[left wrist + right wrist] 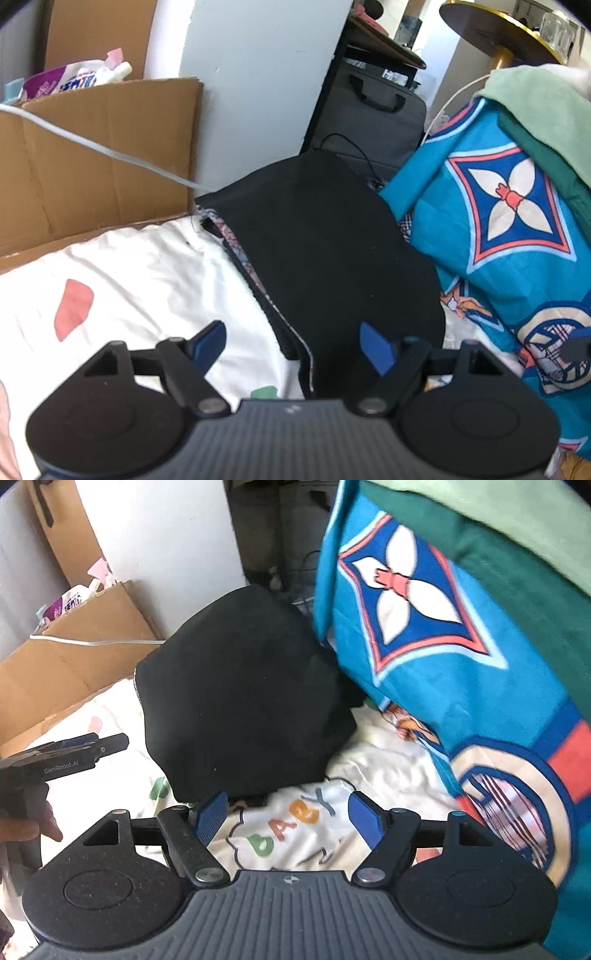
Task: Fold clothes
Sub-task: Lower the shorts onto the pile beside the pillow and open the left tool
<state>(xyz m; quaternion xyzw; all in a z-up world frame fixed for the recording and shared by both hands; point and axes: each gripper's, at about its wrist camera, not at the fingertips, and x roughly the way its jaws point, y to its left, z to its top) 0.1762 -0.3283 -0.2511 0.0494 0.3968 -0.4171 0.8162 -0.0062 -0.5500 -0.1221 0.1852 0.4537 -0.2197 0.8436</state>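
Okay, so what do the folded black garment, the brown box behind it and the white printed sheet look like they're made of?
The folded black garment looks like a soft, matte knit, perhaps fleece; a patterned lining shows at its edge. The brown box is plain corrugated cardboard, dull and creased along its flaps. The white printed sheet looks like thin woven cotton, judging by its fine wrinkles and flat print.

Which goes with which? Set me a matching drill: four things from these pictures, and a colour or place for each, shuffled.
Things:
1. folded garment
2. patterned blanket
3. cardboard box
4. bedsheet

Descriptions:
A. brown, beside the bed
B. white, with the letters BABY
C. black, lying on the sheet
D. blue, with a white flower in a diamond

Pairs: 1-C, 2-D, 3-A, 4-B
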